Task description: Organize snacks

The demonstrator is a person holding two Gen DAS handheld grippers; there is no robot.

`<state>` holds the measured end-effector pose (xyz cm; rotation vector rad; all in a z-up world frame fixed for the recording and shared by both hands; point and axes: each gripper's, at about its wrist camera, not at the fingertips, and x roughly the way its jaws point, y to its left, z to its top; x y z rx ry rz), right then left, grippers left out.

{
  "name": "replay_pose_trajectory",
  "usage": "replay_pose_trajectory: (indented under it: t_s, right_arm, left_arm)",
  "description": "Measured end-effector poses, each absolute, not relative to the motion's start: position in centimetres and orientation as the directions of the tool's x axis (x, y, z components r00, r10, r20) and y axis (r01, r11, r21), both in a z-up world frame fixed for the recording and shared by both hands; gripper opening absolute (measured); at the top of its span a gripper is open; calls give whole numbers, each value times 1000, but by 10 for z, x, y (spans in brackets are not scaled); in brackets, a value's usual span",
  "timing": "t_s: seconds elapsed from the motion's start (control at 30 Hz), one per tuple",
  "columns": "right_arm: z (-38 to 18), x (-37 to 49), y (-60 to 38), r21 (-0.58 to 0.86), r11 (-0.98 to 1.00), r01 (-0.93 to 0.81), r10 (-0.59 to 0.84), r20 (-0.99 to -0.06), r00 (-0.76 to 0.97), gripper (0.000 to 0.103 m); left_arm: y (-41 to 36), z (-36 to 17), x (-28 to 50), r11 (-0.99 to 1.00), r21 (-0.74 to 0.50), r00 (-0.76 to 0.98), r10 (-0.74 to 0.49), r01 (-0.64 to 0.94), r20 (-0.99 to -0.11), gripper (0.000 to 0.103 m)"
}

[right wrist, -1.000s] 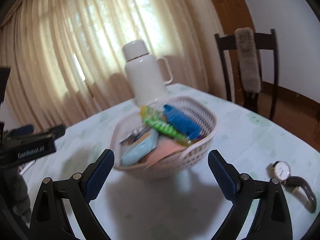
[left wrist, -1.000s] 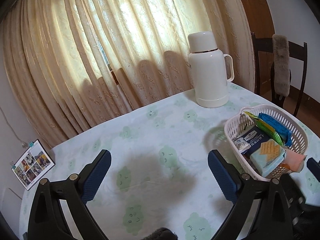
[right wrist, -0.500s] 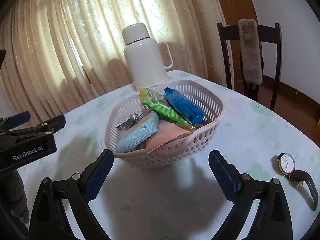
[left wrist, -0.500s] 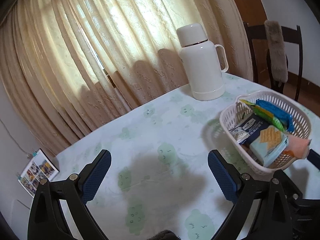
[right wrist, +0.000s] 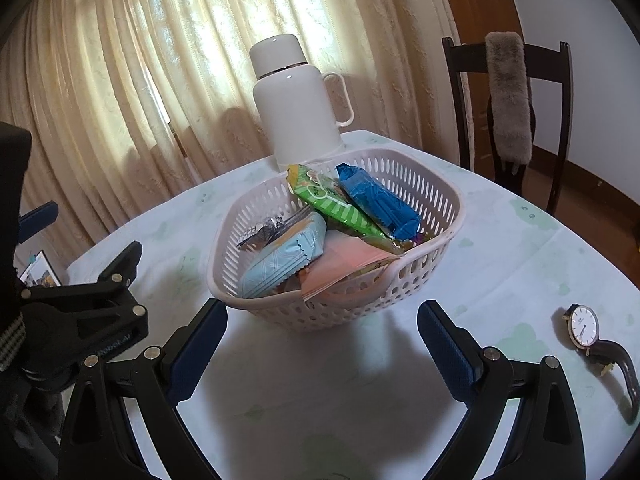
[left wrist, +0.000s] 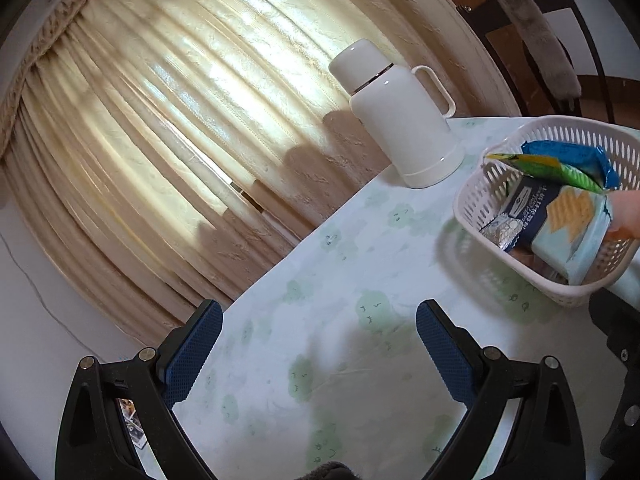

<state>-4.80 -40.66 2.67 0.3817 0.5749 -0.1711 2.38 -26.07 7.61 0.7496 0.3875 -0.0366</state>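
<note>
A white perforated basket (right wrist: 432,280) stands on the table and holds several snack packets: a blue one (right wrist: 380,204), a green one (right wrist: 336,204), a light blue one (right wrist: 280,260) and a pink one (right wrist: 344,268). My right gripper (right wrist: 322,344) is open just in front of the basket, nothing between its fingers. In the left wrist view the basket (left wrist: 472,216) sits at the right edge with the same packets. My left gripper (left wrist: 318,348) is open over bare tablecloth, left of the basket. The left gripper's body (right wrist: 84,312) shows at the left of the right wrist view.
A white thermos jug (right wrist: 298,104) stands behind the basket. A wristwatch (right wrist: 588,328) lies on the table at the right. A dark chair (right wrist: 508,92) with a furry cover is beyond the table. Curtains (left wrist: 180,100) hang behind. A photo card (right wrist: 38,272) lies far left.
The left wrist view has tilted and swung, so the basket and jug now sit higher and further right. The right gripper has drawn closer to the basket. Both stay open.
</note>
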Motion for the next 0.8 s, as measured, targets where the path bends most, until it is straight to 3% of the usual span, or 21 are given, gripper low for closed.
replay_pose_trajectory:
  t_s: [0.8]
  right_arm:
    - [26,-47,-405,301,917,262,-51,-562,825,96]
  left_arm:
    - [-265,65,19,694,693,926,103,195,-364,97]
